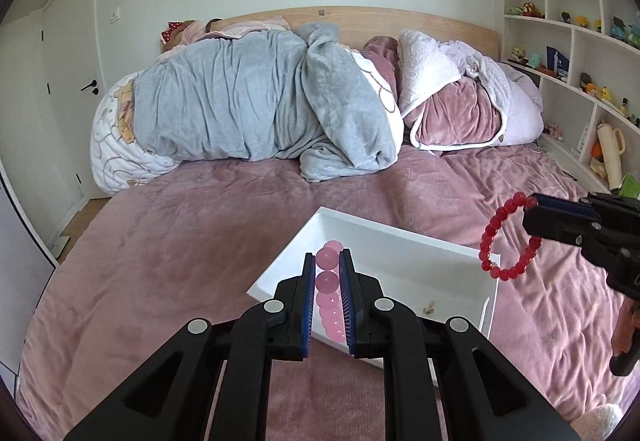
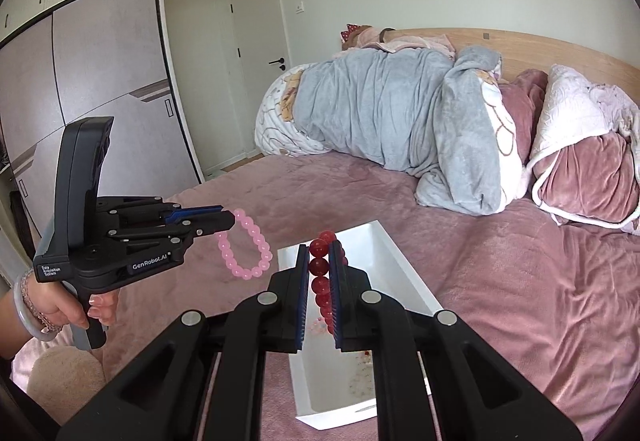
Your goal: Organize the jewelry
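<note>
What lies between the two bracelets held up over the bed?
The white tray on the pink bedspread, seen from the right wrist, sits between the pink bracelet and red bracelet.

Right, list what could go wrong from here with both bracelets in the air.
1. The red bracelet hangs at the corner of the white tray; released there, it may land on the pink bedspread.
2. The pink bracelet is pinched by only a few beads, so it could slip out.
3. The tray sits on soft bedding and might tip if the left gripper or right gripper bumps it.
</note>
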Available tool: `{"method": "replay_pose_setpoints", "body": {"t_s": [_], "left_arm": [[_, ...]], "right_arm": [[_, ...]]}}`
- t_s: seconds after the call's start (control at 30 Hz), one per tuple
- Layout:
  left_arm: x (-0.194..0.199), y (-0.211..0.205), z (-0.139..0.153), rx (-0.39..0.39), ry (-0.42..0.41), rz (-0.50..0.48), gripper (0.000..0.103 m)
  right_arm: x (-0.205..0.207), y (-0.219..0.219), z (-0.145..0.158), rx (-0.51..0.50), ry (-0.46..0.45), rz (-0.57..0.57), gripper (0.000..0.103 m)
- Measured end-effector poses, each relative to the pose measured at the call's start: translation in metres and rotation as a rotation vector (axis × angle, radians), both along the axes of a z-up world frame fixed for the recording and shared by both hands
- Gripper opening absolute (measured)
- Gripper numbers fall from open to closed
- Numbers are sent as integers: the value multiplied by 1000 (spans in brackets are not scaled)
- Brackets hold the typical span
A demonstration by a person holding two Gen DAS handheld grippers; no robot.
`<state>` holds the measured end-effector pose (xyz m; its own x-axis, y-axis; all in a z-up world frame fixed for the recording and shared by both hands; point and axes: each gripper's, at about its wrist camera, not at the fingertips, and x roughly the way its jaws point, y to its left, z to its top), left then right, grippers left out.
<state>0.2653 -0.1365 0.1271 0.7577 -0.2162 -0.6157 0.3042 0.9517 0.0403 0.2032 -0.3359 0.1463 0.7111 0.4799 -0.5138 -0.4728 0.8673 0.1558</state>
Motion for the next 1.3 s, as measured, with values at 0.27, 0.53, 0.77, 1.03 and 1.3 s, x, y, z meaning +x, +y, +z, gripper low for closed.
{"method": "replay_pose_setpoints", "body": {"t_s": [0.27,0.53,0.77,1.03,1.3], "left_arm": [[61,-44,-47,74,84,-39,17],[102,-62,-108,155,172,-30,17],[111,-63,-142,163,233,-17,17],[99,-64,-142,189,186,-35,38],[74,-52,-101,151,74,-18,66]], "right_arm": [[35,-18,-52,-16,111,-42,10],[60,-18,-95,-54,201,-53,10],[73,-9,-122,-71,262,-49,10],[74,-8,-131,-76,293,-59,12],[56,-7,-97,-119,193,-91,48]]}}
